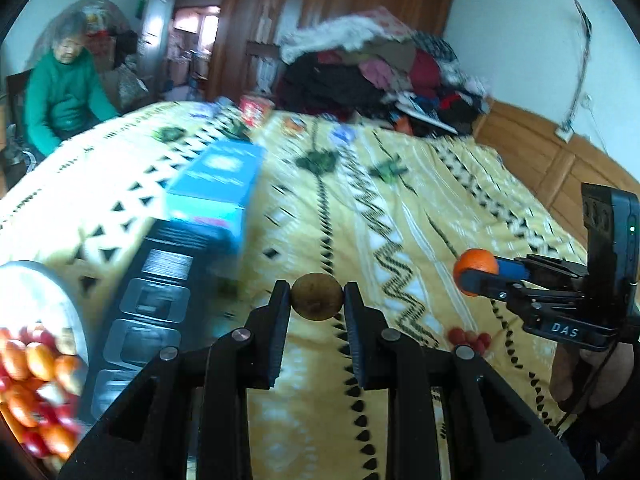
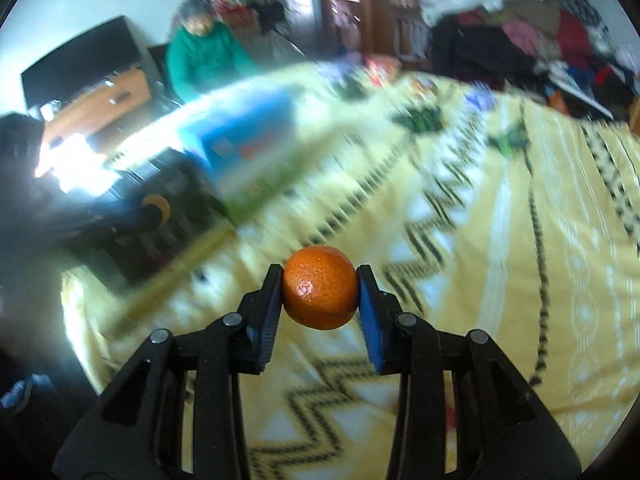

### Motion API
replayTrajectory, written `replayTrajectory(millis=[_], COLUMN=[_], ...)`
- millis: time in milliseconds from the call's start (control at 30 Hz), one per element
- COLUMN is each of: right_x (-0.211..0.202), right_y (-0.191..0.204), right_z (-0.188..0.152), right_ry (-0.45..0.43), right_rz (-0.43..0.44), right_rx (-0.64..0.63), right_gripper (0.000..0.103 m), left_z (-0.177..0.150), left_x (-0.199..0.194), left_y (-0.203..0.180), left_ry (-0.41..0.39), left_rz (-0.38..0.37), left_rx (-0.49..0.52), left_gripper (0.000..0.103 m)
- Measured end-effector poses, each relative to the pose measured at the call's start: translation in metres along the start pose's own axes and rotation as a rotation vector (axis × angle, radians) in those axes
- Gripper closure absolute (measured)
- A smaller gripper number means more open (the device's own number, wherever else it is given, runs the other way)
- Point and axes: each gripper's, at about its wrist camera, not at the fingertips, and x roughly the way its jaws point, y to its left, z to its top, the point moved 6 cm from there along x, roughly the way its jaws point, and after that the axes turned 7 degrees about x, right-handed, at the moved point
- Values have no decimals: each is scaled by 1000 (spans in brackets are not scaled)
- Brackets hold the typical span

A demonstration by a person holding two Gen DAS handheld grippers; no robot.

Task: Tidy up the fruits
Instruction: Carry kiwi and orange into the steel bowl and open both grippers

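Above the yellow bedspread [image 1: 400, 208], my left gripper [image 1: 317, 298] clenches a brown fruit [image 1: 317, 296]; my right gripper [image 2: 320, 298] grasps an orange [image 2: 320, 298], right of it.

Black plastic linkages with silver rivets were seen on the left gripper [image 1: 317, 300]; blue pads and white "DAS" lettering marked the right gripper [image 2: 320, 300].

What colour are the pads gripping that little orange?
Blue pads on black fingers, squeezing the orange. Clearest in the right wrist view.
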Motion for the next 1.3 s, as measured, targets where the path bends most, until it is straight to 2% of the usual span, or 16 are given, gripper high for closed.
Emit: replayTrajectory(millis=[133, 300, 433, 567, 667, 833, 1233, 1267, 1300], right_x=[-1, 17, 39, 66, 87, 116, 143, 144, 143], right_y=[65, 151, 219, 266, 292, 319, 344, 345, 346], right_z=[32, 56, 64, 65, 60, 40, 23, 22, 22], right_ry=[-27, -11, 31, 91, 138, 214, 298, 298, 298], right_rz=[91, 196, 283, 334, 351, 364, 362, 360, 360], right_rx=[-71, -169, -219, -237, -238, -243, -240, -239, -239], right_gripper=[66, 66, 66, 66, 66, 66, 64, 64, 64], left_z=[3, -10, -30, -53, -69, -84, -95, -95, -95], left_x=[-50, -103, -128, -141, -139, -128, -116, -116, -116], left_y=[63, 158, 224, 271, 286, 286, 296, 296, 297], left_ry=[-46, -71, -56, -29, 3, 44, 90, 89, 90], left_rz=[114, 276, 360, 417, 431, 415, 388, 389, 392], left_rx=[-68, -192, -265, -332, -354, -361, -368, -368, -368], left_gripper=[76, 76, 76, 76, 76, 76, 75, 71, 60])
